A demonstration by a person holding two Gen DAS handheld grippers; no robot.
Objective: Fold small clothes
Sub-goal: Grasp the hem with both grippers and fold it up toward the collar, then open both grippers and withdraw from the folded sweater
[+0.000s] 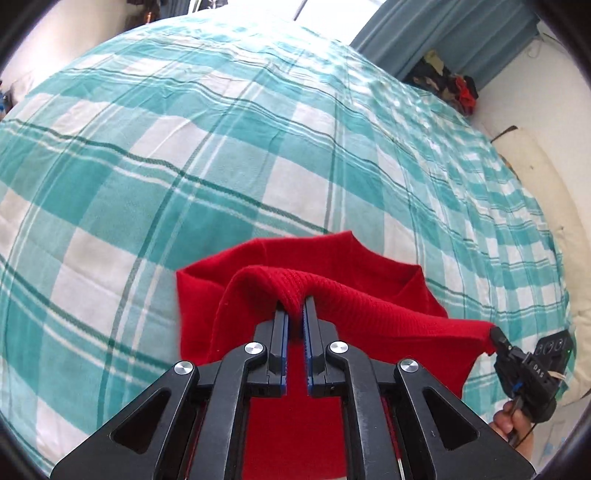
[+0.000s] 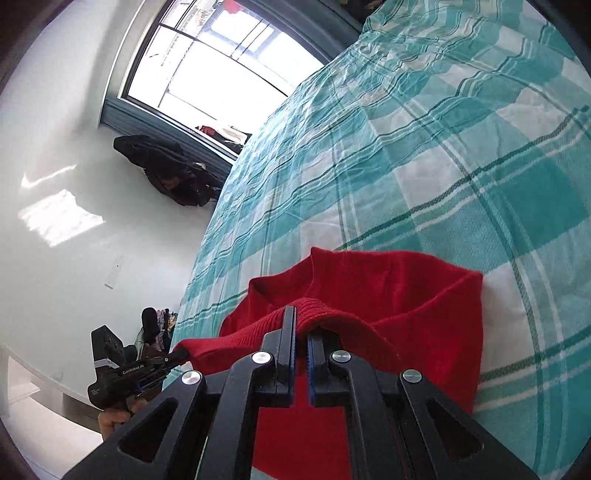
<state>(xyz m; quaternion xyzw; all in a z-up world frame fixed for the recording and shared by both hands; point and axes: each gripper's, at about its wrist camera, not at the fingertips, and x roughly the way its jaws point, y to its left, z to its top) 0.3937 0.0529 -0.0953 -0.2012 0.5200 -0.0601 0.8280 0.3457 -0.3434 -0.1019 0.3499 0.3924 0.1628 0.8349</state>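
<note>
Red ribbed knit garment hangs over the teal-and-white checked bedspread; we have the left gripper and right gripper each clamped on its hem, so 1 fold looks underway, with more folds probably left.

The sweater lies on the bed, its ribbed edge lifted off the cover between two claws. The left claw grips that edge just left of the right claw. Beyond the bed's far end stands the window, with a clothes pile below the curtain.
</note>
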